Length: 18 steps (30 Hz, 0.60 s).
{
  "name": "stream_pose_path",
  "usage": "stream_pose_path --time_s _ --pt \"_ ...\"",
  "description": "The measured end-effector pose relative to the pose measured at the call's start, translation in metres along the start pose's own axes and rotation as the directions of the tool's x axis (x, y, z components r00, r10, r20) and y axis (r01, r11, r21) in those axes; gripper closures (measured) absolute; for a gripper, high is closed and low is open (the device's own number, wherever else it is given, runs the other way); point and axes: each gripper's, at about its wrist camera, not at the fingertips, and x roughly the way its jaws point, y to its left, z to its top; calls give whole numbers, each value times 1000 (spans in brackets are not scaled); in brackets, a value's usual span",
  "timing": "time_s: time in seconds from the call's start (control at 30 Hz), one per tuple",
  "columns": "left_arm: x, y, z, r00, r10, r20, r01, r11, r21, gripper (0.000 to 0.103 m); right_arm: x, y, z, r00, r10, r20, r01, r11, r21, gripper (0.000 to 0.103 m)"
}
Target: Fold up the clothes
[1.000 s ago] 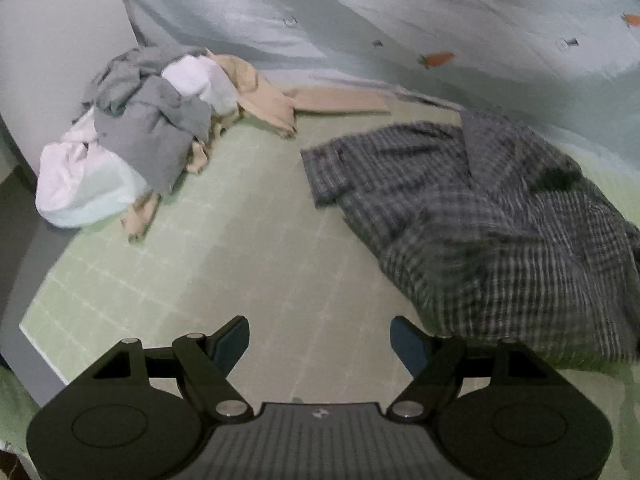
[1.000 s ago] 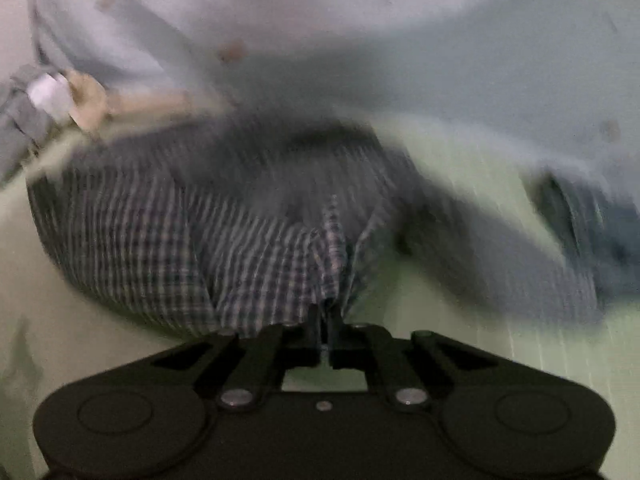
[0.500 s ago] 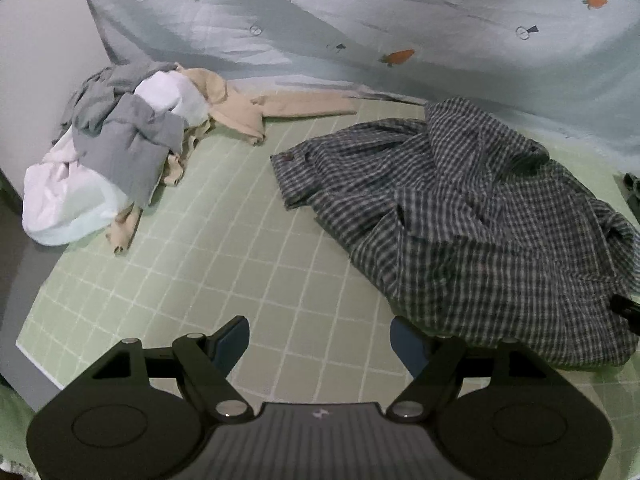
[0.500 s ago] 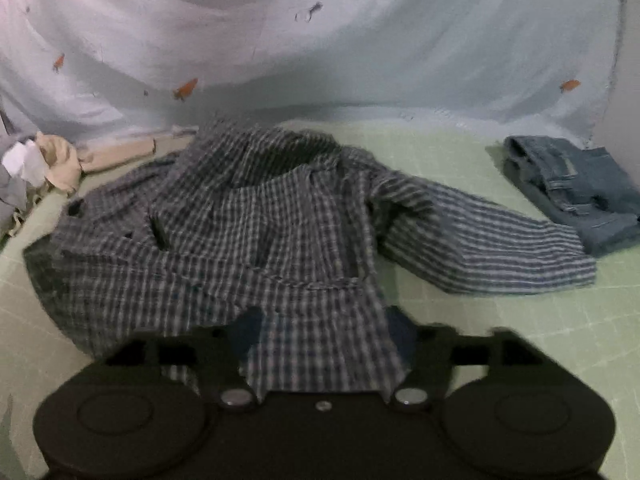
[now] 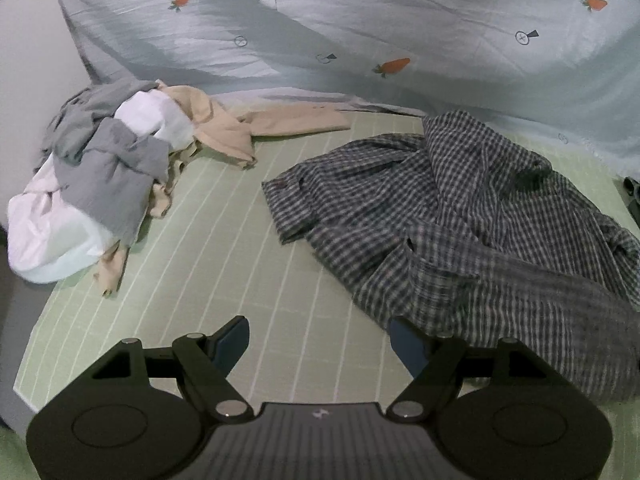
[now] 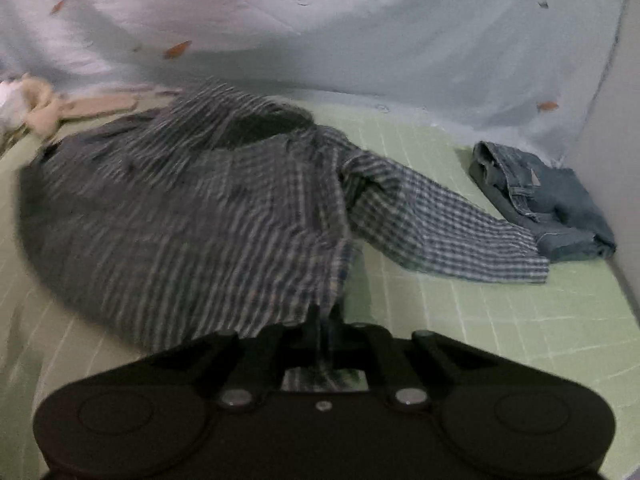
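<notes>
A dark checked shirt (image 5: 460,216) lies crumpled on the green gridded mat (image 5: 240,264), right of centre in the left wrist view. My left gripper (image 5: 320,340) is open and empty, just left of the shirt's near hem. In the right wrist view the shirt (image 6: 192,216) is blurred, one sleeve (image 6: 440,232) stretched to the right. My right gripper (image 6: 326,316) is shut on the shirt's near edge, with cloth pinched between the jaws.
A pile of grey, white and beige clothes (image 5: 104,176) lies at the mat's far left. Folded jeans (image 6: 540,200) lie at the far right by a wall. A pale blue sheet with carrot prints (image 5: 360,32) hangs behind.
My right gripper was open half a second ago and has shut on the shirt's near edge, and the cloth has shifted. My left gripper has stayed open and moved slightly nearer the shirt.
</notes>
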Motion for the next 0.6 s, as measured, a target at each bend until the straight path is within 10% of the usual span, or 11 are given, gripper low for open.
stream_pose_path --time_s 0.6 --pt "124 -41 84 982 -136 -132 130 990 -52 25 25 21 -20 972 -97 -214 112 992 58 98"
